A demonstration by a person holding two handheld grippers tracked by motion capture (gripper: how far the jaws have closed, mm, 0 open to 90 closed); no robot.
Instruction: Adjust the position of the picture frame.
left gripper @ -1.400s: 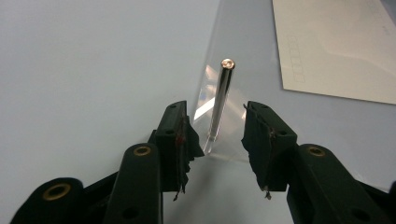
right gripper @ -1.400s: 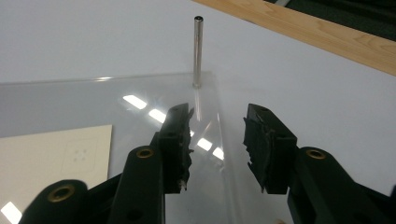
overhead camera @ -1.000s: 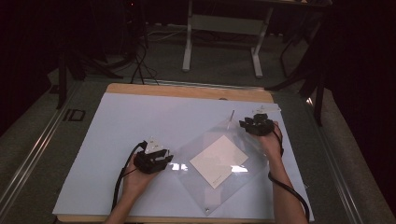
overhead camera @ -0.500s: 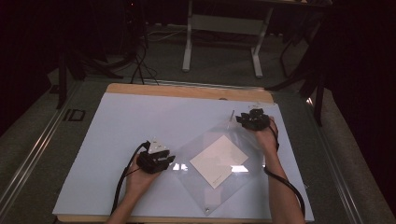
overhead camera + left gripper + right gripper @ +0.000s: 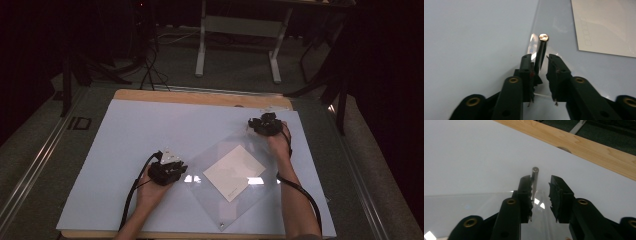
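Gripping pins at sheet (image 5: 220,200) corners: left gripper (image 5: 540,68) spread around pin (image 5: 541,50); right gripper (image 5: 540,190) shifted toward board's far edge, spread.

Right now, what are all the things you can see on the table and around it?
White mat: one, covering the table.
Wooden table edge: one, light brown, far side.
Clear sheet: one, see-through, mid-table, turned cornerwise.
White paper: one, at the sheet's middle.
Metal pins: two, silvery, one at the sheet's left corner, one at its far corner.
Grey desk frame: one, on the floor beyond.
Left gripper: black, open around a pin.
Right gripper: black, open around a pin.
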